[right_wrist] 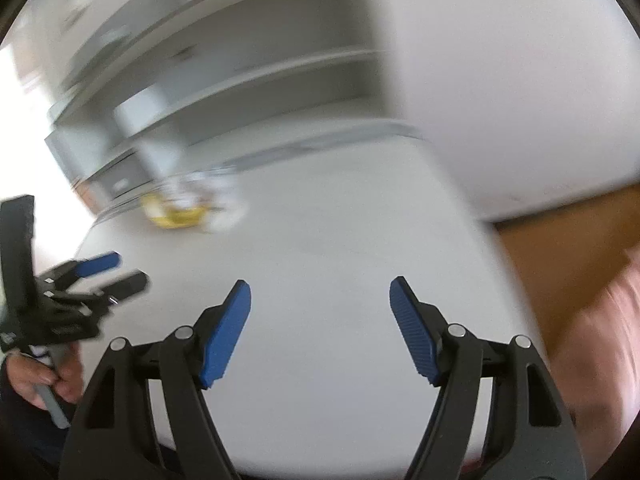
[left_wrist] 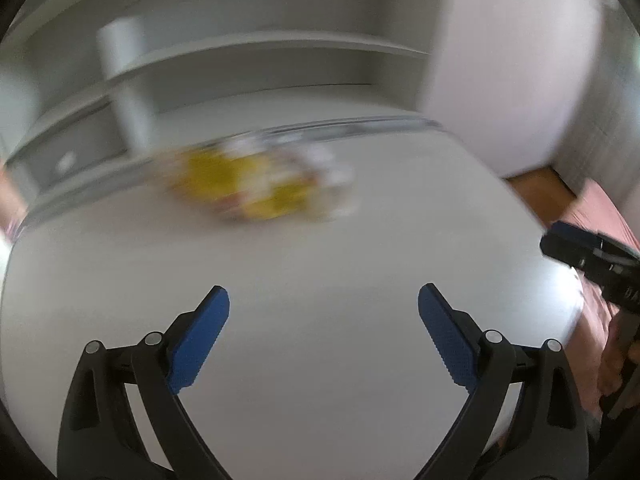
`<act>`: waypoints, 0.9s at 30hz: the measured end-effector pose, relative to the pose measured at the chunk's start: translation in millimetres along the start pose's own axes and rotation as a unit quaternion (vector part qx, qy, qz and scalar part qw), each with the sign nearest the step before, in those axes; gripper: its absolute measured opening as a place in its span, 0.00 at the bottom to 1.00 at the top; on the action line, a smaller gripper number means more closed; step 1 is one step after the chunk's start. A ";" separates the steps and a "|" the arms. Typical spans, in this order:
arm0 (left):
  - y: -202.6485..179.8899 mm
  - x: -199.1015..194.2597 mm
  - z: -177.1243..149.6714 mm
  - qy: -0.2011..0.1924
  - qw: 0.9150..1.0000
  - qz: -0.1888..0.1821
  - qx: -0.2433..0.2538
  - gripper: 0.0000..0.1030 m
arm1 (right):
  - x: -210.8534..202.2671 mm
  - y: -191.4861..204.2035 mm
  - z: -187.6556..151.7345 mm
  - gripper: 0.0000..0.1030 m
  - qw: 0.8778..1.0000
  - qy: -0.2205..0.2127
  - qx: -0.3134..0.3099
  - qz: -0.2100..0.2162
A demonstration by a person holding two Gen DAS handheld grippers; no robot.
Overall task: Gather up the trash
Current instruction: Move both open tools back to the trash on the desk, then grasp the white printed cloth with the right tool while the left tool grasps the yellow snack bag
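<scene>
Hovering over a white table (left_wrist: 320, 360), the left gripper (left_wrist: 324, 300) is seen with its blue pads spread wide and nothing between them; the right gripper (right_wrist: 320, 292) is likewise held spread, more narrowly, and empty. Both views are smeared by blur. The trash (left_wrist: 260, 184), a yellow-and-white heap that looks like crumpled wrappers, is seen lying near the table's far edge, well apart from both claws; what exactly is in the heap cannot be told. In the right wrist view the same heap (right_wrist: 192, 208) is found toward the far left corner, with the left gripper (right_wrist: 100, 276) and the hand (right_wrist: 44, 376) carrying it low at the left.

Trouble could be expected at that far edge: if the heap is approached from the near side with any speed, light wrappers could be pushed over the edge instead of being pinched. A loose heap may also be only partly caught, so that pieces are dropped. With both claws aimed at one small heap, a clash of fingers is possible.

Open room is plentiful: the near and middle tabletop is bare. Behind the far edge a white shelf unit (left_wrist: 248, 64) is seen, and a white upright post (left_wrist: 124, 80) stands just behind the heap. A wooden floor (right_wrist: 568, 248) shows past the right edge.
</scene>
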State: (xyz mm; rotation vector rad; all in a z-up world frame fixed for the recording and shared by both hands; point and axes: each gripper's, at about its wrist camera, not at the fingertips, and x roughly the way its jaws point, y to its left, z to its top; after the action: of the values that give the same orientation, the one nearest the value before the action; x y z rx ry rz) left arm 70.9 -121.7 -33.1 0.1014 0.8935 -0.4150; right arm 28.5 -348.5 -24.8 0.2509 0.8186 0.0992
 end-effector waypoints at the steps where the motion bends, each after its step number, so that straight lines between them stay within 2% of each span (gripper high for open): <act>1: 18.1 -2.6 -4.0 0.002 1.000 0.008 -0.019 0.90 | 11.2 13.4 9.6 0.68 1.000 0.005 -0.013 0.010; 3: 50.8 -8.1 -12.9 0.005 0.998 0.029 -0.056 0.90 | 37.4 43.0 33.3 0.68 0.999 0.013 -0.043 0.021; 6: 85.5 -15.0 -22.4 0.006 0.995 0.048 -0.087 0.90 | 71.1 76.0 66.4 0.68 0.997 0.024 -0.062 0.036; 9: 115.9 -22.8 -29.1 0.007 0.993 0.059 -0.104 0.90 | 106.0 101.4 94.3 0.67 0.996 0.030 -0.083 0.030; 12: 131.1 -23.9 -32.8 0.008 0.991 0.067 -0.112 0.90 | 139.1 120.8 107.6 0.66 0.993 0.047 -0.108 0.016; 16: 141.4 -22.4 -29.9 0.008 0.991 0.067 -0.112 0.90 | 166.9 141.5 104.8 0.59 0.988 0.077 -0.133 0.025; 18: 144.0 -18.5 -25.8 0.010 0.992 0.068 -0.109 0.90 | 174.1 148.4 100.5 0.53 0.986 0.084 -0.143 0.024; 19: 145.7 -15.0 -21.9 0.010 0.992 0.067 -0.108 0.90 | 176.1 150.7 98.5 0.44 0.985 0.087 -0.147 0.026; 20: 146.6 -11.7 -17.1 0.010 0.992 0.065 -0.107 0.90 | 180.3 153.6 96.0 0.26 0.984 0.095 -0.151 0.025; 21: 145.6 -10.4 -13.6 0.010 0.992 0.065 -0.107 0.90 | 180.7 154.2 93.8 0.17 0.984 0.096 -0.148 0.025; 23: 143.1 -9.6 -7.0 0.008 0.993 0.062 -0.103 0.90 | 168.1 154.3 91.4 0.13 0.986 0.076 -0.144 0.035; 27: 132.2 -2.0 14.1 -0.001 0.995 0.043 -0.093 0.90 | 111.1 140.0 93.3 0.13 0.992 0.009 -0.110 0.065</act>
State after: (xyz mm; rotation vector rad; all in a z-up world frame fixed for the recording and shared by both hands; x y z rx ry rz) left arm 131.9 -3.6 -33.9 -0.0321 0.9191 -0.2496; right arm 173.7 -209.9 -6.1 0.0950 0.8012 0.3118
